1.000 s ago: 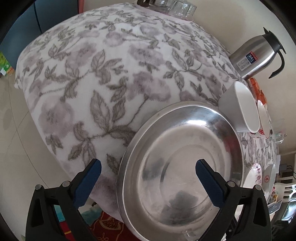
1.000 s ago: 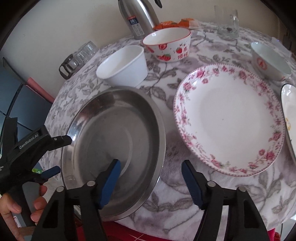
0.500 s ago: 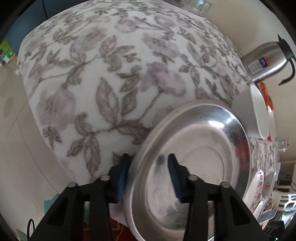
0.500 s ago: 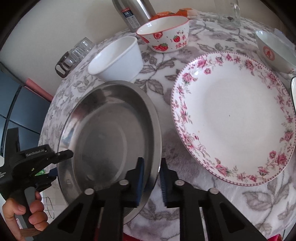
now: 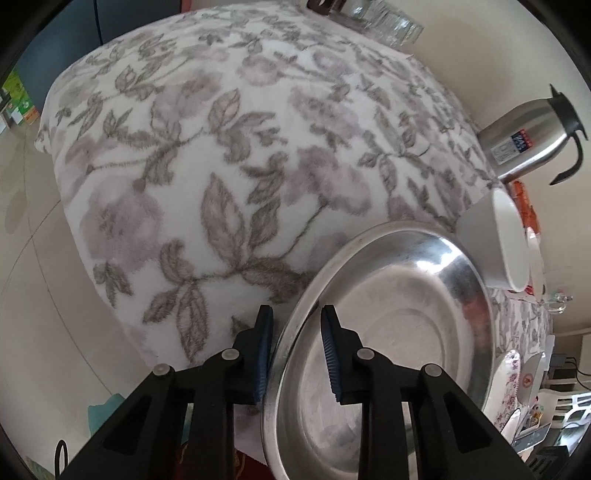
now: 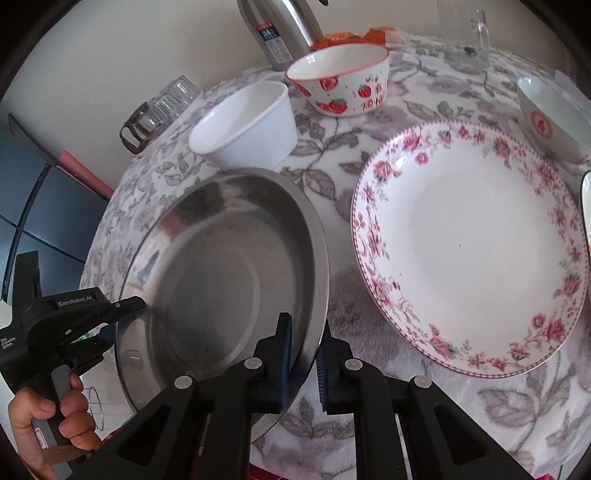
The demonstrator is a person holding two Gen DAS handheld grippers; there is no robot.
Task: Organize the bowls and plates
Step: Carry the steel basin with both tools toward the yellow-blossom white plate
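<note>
**Now both clamp the steel plate**

Left hand-held gripper [image 5: 295,343] has just been closing, grasping the steel plate [image 5: 399,332] rim at the worktop [image 5: 221,147] edge; right hand-held gripper [image 6: 303,356] has clenched onto the opposite rim. Lifting looks ready.

Layout relative to the steel basin [image 6: 229,266], right wrist view: it sits at the bench [image 6: 332,417] near edge. Plain bowl [image 6: 245,125] just behind it, strawberry bowl [image 6: 340,79] and flask [image 6: 277,33] farther behind. Flowered plate [image 6: 469,243] just right, small bowl [image 6: 554,118] beyond. Glasses [image 6: 162,107] behind-left.
</note>
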